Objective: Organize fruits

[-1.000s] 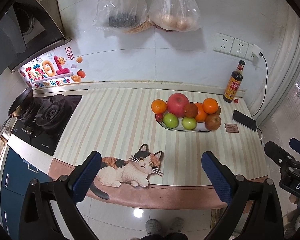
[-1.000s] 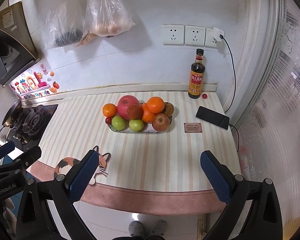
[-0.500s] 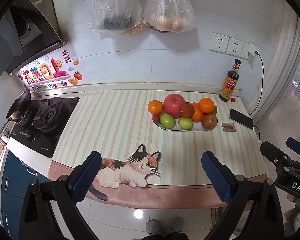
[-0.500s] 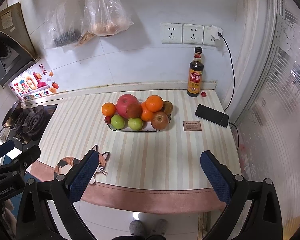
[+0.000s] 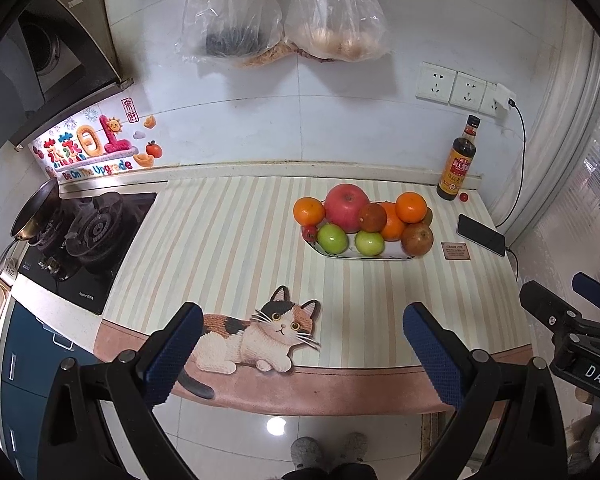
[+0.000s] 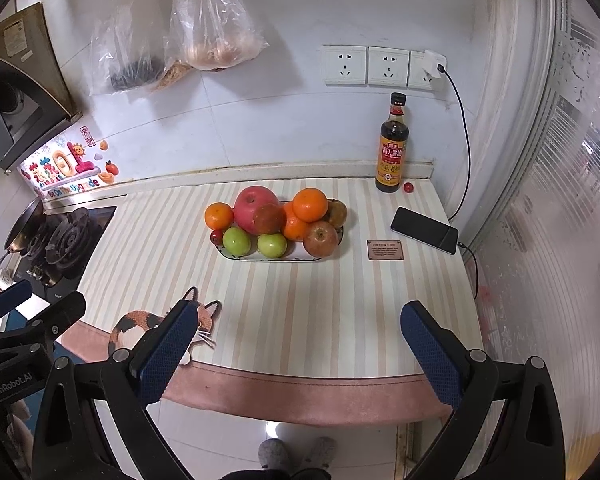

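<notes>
Shallow white oval fruit tray (image 6: 260, 258) sits mid-counter on the striped cloth (image 6: 320, 300), piled full: big red apple (image 6: 256, 206) at the back, three glossy oranges (image 6: 310, 204), two smooth green apples (image 6: 236, 241) in front, a reddish-brown apple (image 6: 320, 239) at the right end, a small red fruit (image 6: 216, 236) tucked at the left end. Two clear plastic bags (image 5: 336, 20) hang on the tiled wall, one with round pale items, one with dark contents. Dark glass sauce bottle (image 6: 391, 148) stands upright at the back right, black phone (image 6: 424, 230) lies flat near it. Left gripper (image 5: 300, 348) and right gripper (image 6: 296, 346) both hover off the counter's front edge, textured blue pads (image 6: 432, 352) spread wide, grasping nothing, well apart from the tray.
</notes>
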`<state>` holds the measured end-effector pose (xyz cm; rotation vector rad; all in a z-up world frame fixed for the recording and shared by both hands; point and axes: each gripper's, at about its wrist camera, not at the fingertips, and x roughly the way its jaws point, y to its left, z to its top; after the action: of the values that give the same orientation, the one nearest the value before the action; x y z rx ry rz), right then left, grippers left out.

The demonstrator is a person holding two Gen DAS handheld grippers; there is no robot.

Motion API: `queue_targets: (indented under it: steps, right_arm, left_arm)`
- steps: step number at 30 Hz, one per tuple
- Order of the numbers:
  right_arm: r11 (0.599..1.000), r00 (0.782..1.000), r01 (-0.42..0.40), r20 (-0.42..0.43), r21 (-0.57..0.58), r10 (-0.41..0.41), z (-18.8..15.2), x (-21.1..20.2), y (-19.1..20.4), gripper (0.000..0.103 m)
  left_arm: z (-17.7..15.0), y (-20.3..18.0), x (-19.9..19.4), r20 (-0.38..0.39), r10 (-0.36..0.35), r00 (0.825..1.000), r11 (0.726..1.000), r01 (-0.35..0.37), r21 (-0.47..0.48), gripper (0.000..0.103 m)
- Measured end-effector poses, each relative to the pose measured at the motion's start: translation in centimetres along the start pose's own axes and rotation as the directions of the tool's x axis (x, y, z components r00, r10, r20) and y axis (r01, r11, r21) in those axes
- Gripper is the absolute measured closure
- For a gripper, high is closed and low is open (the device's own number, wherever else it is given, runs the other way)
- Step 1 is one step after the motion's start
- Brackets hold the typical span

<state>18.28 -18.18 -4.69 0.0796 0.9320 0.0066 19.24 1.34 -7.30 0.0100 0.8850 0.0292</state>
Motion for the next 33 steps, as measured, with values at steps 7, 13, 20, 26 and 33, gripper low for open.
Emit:
queue_targets:
  steps: [7,13,20,26,33]
  right_arm:
    - [1.000,1.000,-0.002,-0.001,0.000,0.002,-0.21,-0.29,0.20,0.000]
    - [1.000,1.000,-0.005,-0.007,-0.002,0.005,-0.38,-0.40,0.34,0.000]
    - [1.000,1.000,-0.013,-0.006,-0.006,0.013,-0.57,-0.67,0.41,0.000]
    - [1.000,1.000,-0.017,-0.002,-0.009,0.016,-0.44,-0.90,0.38,0.000]
    - [1.000,1.000,-0.016,-0.002,-0.008,0.016,-0.47,-0.94,0.40,0.000]
  left_arm:
    - [-0.03,0.01,0.26,0.003,-0.009,1.000,1.000,0.009,0.013,0.001]
    - [0.02,0.03,0.19,0.003,-0.016,1.000,1.000,0.016,0.012,0.001]
    - [0.29,-0.10,-0.14,0.010,-0.017,1.000,1.000,0.016,0.021,0.001]
    - [0.27,-0.09,-0.13,0.011,-0.016,1.000,1.000,0.016,0.022,0.001]
    - [0.17,-0.10,-0.36,0.013,-0.013,1.000,1.000,0.012,0.019,0.001]
